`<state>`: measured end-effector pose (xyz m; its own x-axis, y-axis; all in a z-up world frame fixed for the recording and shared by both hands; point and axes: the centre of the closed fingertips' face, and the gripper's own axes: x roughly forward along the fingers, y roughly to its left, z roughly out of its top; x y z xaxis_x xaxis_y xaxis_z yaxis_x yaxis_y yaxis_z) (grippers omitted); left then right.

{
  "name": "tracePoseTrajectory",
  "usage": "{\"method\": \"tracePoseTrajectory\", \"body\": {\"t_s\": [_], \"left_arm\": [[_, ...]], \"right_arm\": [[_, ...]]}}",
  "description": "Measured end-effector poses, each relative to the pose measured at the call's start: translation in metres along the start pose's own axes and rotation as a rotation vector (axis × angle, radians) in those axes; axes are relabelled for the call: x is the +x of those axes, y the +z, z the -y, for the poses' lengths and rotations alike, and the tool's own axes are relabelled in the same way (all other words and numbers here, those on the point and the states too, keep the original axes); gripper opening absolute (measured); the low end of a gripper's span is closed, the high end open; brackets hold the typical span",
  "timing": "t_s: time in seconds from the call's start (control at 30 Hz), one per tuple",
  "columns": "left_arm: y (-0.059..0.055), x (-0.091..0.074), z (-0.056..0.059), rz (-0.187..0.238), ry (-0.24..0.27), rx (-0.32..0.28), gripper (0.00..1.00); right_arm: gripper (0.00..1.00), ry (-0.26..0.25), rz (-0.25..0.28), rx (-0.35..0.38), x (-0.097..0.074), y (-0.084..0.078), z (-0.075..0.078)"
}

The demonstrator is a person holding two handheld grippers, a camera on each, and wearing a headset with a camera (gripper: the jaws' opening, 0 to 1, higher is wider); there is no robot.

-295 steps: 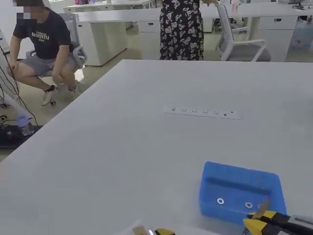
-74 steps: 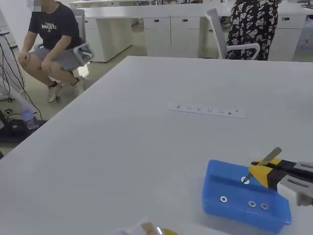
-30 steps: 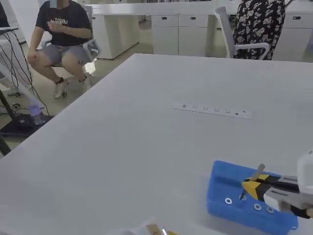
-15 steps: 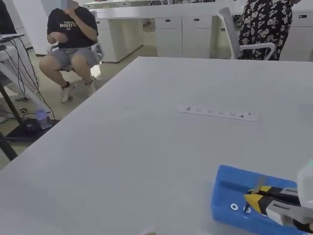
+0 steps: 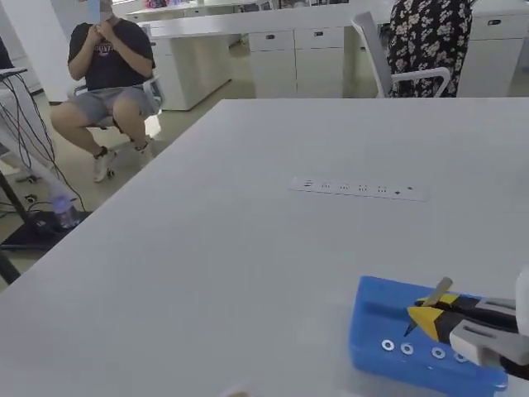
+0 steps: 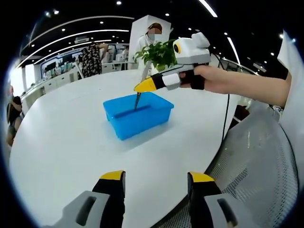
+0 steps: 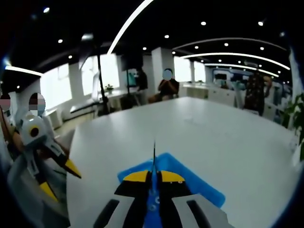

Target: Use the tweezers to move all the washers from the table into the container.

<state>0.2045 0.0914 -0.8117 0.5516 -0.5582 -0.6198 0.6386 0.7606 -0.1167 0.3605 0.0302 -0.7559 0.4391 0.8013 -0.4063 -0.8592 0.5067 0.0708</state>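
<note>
Holding the tweezers [image 5: 440, 289] pinched between its yellow-tipped jaws, your right gripper [image 5: 423, 318] hangs over the blue container [image 5: 376, 294]. The jaws are closed tight on the tweezers' shaft. The handle end sticks up and away from the container, and the thin points angle down inside its rim. In the left gripper view those points dip below the container's near wall. You cannot tell from any view whether they touch the floor or carry a washer.

Four washers [image 5: 388, 345] lie in a loose row on the container's floor, along its front wall and just under the tweezer points. Your hand [image 6: 213, 78] grips the right gripper's body off to the side of the container.

Your left gripper [image 6: 156, 183] is well apart from the container, by the table [image 5: 248, 248] edge. Its two yellow-tipped jaws are spread wide with nothing between them. The right gripper view shows the same spread jaws out to the side of the container.

A white power strip [image 5: 359, 188] lies flat on the table beyond the container, well apart from it. Farther behind the container, off the table, a seated person [image 5: 103, 62] sits on a chair and a person in a floral dress [image 5: 426, 37] stands by the desks. A green plant [image 6: 156, 52] shows behind the container in the left gripper view. A mesh chair [image 6: 251, 156] sits beside the table on your side of the container.
</note>
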Motion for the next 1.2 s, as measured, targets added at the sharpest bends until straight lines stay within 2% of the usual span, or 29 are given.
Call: {"method": "tracePoseTrajectory", "body": {"t_s": [0.17,0.23,0.3,0.4,0.5,0.6,0.73,0.77,0.8,0.87,0.93,1.07,1.13,1.2], "left_arm": [[0.003,-0.002,0.0,0.018,-0.009,-0.015,0.49],[0.005,-0.002,0.003,0.03,-0.044,-0.108,0.49],[0.012,-0.004,0.003,0.066,-0.067,-0.166,0.47],[0.018,-0.009,-0.005,0.104,-0.067,-0.237,0.45],[0.025,-0.013,-0.009,0.129,-0.075,-0.266,0.43],[0.038,-0.018,-0.011,0.163,-0.087,-0.295,0.4],[0.052,-0.02,-0.012,0.182,-0.102,-0.297,0.28],[0.056,-0.02,-0.012,0.179,-0.111,-0.294,0.2],[0.059,-0.02,-0.01,0.172,-0.132,-0.278,0.12],[0.07,-0.022,-0.006,0.197,-0.175,-0.253,0.0],[0.074,-0.023,-0.007,0.2,-0.182,-0.265,0.0],[0.073,-0.019,0.001,0.163,-0.211,-0.184,0.0],[0.073,-0.018,0.005,0.16,-0.224,-0.164,0.0],[0.076,-0.016,0.013,0.164,-0.259,-0.146,0.0]], "right_arm": [[0.04,-0.004,0.048,-0.001,-0.021,0.013,-0.01],[0.04,-0.001,0.066,0.012,-0.031,0.015,-0.018],[0.04,0.008,0.072,0.015,-0.038,0.012,-0.027],[0.04,0.028,0.059,0.021,-0.045,0.003,-0.043],[0.04,0.039,0.034,0.022,-0.051,-0.011,-0.055],[0.04,0.056,0.001,0.029,-0.054,-0.029,-0.064],[0.04,0.101,-0.043,0.045,-0.053,-0.049,-0.078],[0.04,0.127,-0.056,0.057,-0.052,-0.054,-0.085],[0.04,0.13,-0.061,0.058,-0.053,-0.055,-0.086],[0.04,0.135,-0.077,0.053,-0.052,-0.061,-0.09],[0.04,0.151,-0.093,0.056,-0.053,-0.066,-0.094],[0.04,0.179,-0.093,0.076,-0.057,-0.067,-0.1],[0.04,0.185,-0.099,0.073,-0.058,-0.068,-0.101],[0.04,0.195,-0.102,0.076,-0.06,-0.069,-0.103]]}}
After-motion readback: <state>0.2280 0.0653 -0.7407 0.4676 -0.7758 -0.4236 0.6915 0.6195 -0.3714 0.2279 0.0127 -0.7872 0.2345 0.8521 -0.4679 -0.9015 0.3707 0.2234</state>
